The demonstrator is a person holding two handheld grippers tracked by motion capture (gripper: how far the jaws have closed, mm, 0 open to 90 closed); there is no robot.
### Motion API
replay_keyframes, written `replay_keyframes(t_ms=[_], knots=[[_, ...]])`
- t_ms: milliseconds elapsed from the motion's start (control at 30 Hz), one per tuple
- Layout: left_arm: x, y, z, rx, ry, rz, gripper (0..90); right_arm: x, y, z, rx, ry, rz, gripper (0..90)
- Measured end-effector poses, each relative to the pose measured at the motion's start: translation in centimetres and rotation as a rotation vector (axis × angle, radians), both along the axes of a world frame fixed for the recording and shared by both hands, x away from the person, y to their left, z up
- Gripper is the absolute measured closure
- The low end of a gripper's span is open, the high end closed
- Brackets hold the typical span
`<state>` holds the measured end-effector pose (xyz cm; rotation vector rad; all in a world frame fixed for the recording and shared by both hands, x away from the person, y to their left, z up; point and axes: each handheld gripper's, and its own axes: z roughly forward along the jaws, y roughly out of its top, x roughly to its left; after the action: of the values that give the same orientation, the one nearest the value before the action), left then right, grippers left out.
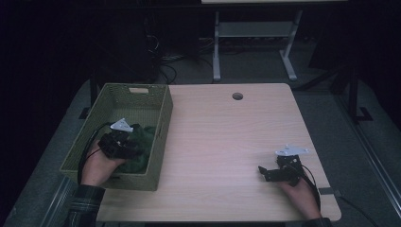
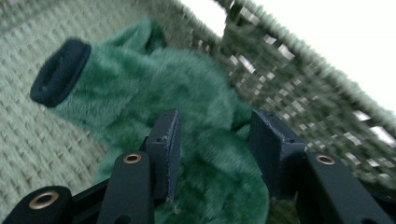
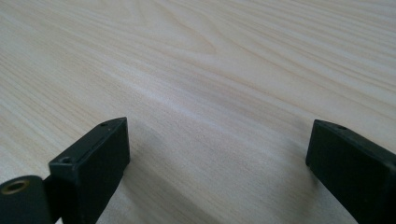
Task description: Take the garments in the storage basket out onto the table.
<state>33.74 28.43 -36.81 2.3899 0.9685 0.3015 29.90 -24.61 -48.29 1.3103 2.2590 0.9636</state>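
A bare wooden table (image 1: 227,142) with 1 grommet hole (image 1: 237,96).

Green plush toy (image 2: 177,107), fuzzy, with one dark navy ring-shaped end. Pale olive-green woven basket (image 1: 163,124), small open-weave holes. Light wood-grain tabletop (image 1: 227,137). Both tools black, left tool (image 2: 212,140), right tool (image 3: 217,158). Plaid sleeve (image 1: 85,205).

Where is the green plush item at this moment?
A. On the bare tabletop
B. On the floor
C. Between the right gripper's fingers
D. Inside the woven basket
D: the green plush item lies inside the woven basket, between the left gripper's fingers.
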Motion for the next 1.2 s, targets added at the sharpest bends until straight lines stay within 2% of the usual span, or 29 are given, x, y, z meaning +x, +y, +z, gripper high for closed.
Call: replay_keyframes(t_ms=[167, 267, 333, 467, 500, 533, 600, 800, 867, 933, 1067, 1167, 1200], knots=[[0.2, 0.0, -0.1, 0.010, 0.013, -0.017, 51.7, 0.0, 0.0, 0.0, 0.000, 0.000, 0.000, 5.8], [0.5, -0.4, -0.4, 0.064, 0.040, -0.038, 49.8, 0.0, 0.0, 0.0, 0.000, 0.000, 0.000, 5.8], [0.7, -0.5, -0.6, 0.079, 0.044, -0.049, 48.7, 0.0, 0.0, 0.0, 0.000, 0.000, 0.000, 5.8], [1.1, -0.7, -0.7, 0.059, 0.048, -0.054, 47.5, 0.0, 0.0, 0.0, 0.000, 0.000, 0.000, 5.8], [1.3, -0.8, -0.9, 0.055, 0.049, -0.068, 47.5, 0.0, 0.0, 0.0, 0.000, 0.000, 0.000, 5.9], [1.5, -1.1, -1.3, 0.072, 0.072, -0.083, 47.7, 0.0, 0.0, 0.0, 0.000, 0.000, 0.000, 5.8], [1.7, -1.3, -1.7, 0.094, 0.085, -0.091, 48.0, 0.0, 0.0, 0.0, 0.000, 0.000, 0.000, 5.9], [2.0, -1.3, -2.2, 0.108, 0.106, -0.101, 48.2, 0.0, 0.0, 0.0, 0.000, 0.000, 0.000, 5.8], [2.0, -1.3, -2.5, 0.098, 0.115, -0.090, 48.7, 0.0, 0.0, 0.0, 0.000, 0.000, 0.000, 5.8], [2.1, -1.2, -2.6, 0.112, 0.122, -0.098, 50.9, 0.0, 0.0, 0.0, 0.000, 0.000, 0.000, 5.9], [2.2, -1.2, -2.8, 0.104, 0.128, -0.090, 54.9, 0.0, 0.0, 0.0, -0.001, 0.000, 0.000, 5.8], [2.2, -1.3, -3.0, 0.103, 0.154, -0.108, 66.4, 0.0, 0.0, 0.0, -0.001, 0.000, 0.000, 5.8], [2.3, -1.3, -3.0, 0.100, 0.160, -0.110, 73.6, 0.0, 0.0, 0.0, -0.001, 0.000, 0.000, 5.8]])
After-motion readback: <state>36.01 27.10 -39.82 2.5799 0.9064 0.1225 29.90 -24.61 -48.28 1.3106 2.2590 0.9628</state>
